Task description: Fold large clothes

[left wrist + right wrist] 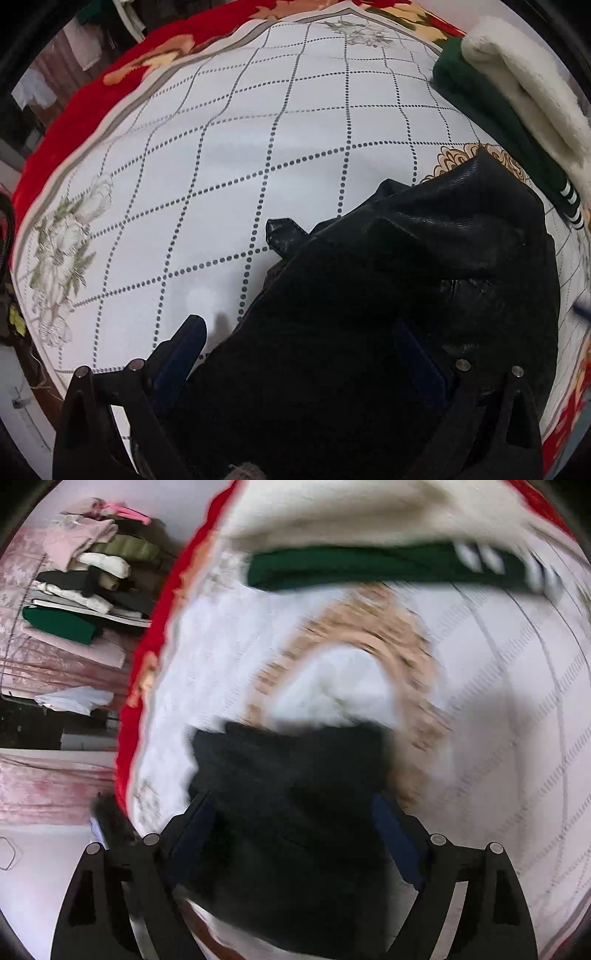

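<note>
Black leather-like jacket [424,266] lies bunched on the quilted surface [221,147], near the folded green-and-cream pile [517,103], with the left gripper [299,343] and the right gripper [295,812] both spread wide and astride its cloth, apparently gripping nothing, probably to set the fold.
</note>
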Tool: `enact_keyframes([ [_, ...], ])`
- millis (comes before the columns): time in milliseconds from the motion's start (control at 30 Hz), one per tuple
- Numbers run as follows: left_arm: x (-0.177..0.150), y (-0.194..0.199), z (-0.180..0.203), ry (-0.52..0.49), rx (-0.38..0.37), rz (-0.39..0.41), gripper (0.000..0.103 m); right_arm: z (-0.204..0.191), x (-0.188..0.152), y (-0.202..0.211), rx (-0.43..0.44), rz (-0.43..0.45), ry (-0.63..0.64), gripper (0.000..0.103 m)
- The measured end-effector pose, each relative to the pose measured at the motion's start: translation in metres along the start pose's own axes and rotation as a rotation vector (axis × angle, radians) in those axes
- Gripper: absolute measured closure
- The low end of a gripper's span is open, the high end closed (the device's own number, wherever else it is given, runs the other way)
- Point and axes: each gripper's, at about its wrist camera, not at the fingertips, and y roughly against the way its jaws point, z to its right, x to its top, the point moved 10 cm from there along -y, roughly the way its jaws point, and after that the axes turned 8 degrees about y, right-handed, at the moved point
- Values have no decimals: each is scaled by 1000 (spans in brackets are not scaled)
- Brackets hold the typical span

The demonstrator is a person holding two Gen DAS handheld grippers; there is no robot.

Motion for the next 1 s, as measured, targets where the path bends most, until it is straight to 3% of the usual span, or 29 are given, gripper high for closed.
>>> enact_keyframes([
  [100, -1, -3, 0, 9, -11, -4, 0, 35, -28, -39, 87, -109, -104, 15],
  [167, -2, -4, 1, 4, -13, -2, 0, 42, -38, -57, 331, -108, -196, 15],
  [267, -4, -7, 1, 24, -45, -12, 0, 27, -32, -73, 504, -100, -186, 15],
  [400, -3, -13, -1, 44, -73, -24, 0, -5, -30, -92, 491, -179, -64, 13],
  [467, -3, -15, -4, 48, -76, -25, 0, -18, -29, -86, 557, -222, -75, 12],
  [533, -3, -15, -6, 53, -86, -27, 0, -37, -24, -62, 733, -221, -94, 12],
  [633, -6, -16, -10, 40, -72, -18, 0, -63, -30, -38, 886, -245, -27, 13],
  [700, -7, -17, -13, 38, -71, -13, 0, -63, -33, -49, 844, -261, -17, 13],
  [733, -7, -17, -12, 40, -81, -13, 0, -54, -37, -74, 730, -290, -41, 13],
  [767, -8, -17, -12, 41, -87, -16, 0, -49, -41, -89, 676, -315, -57, 13],
  [800, -8, -17, -12, 39, -72, -15, 0, -37, -49, -116, 560, -350, -72, 21],
  [900, -6, -6, -16, 75, -83, -19, 0, -28, -44, -113, 568, -307, -128, 36],
  [1000, -12, 33, -35, 194, -139, 9, 0, -29, -50, -100, 586, -263, -149, 48],
])
